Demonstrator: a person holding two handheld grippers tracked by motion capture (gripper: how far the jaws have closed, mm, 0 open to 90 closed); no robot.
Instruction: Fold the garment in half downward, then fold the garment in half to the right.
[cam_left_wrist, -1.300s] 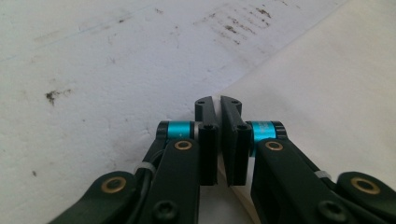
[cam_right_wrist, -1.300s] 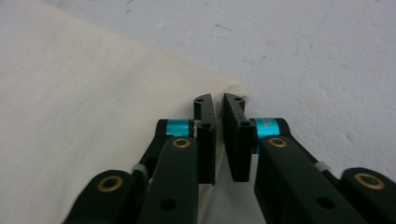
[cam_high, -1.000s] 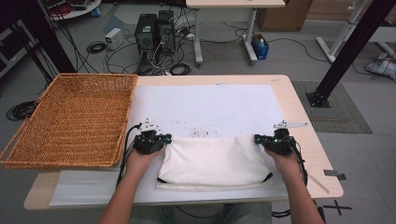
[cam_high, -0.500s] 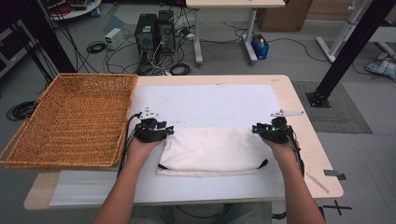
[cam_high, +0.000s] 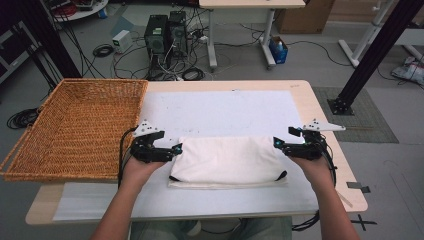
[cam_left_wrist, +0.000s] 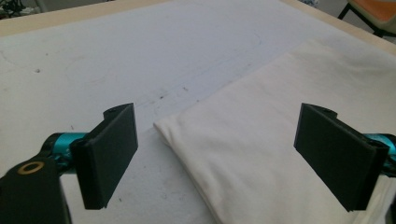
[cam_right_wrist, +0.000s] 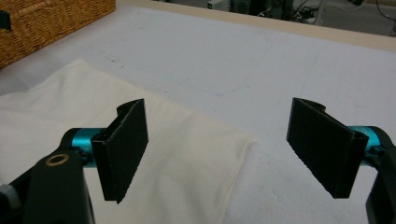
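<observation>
High view is showing a folded cream-white cloth (cam_high: 227, 160) lying flat on the white sheet-covered table (cam_high: 225, 107), near the front edge, with a big woven wicker basket (cam_high: 75, 127) sitting well apart to its left. The left tool (cam_high: 170, 150) is resting at the cloth's left end and the right tool (cam_high: 280, 145) is at its right end. In the left gripper view the left tool (cam_left_wrist: 215, 154) is standing wide open over a corner of the cloth (cam_left_wrist: 280, 140), pinching nothing. In the right gripper view the right tool (cam_right_wrist: 217, 149) is also wide open, with the cloth's other corner (cam_right_wrist: 187, 149) lying below it. If one tool closes too high, it may be missing the thin edge, and the fold could be sliding apart. No words or labels can be read anywhere.
</observation>
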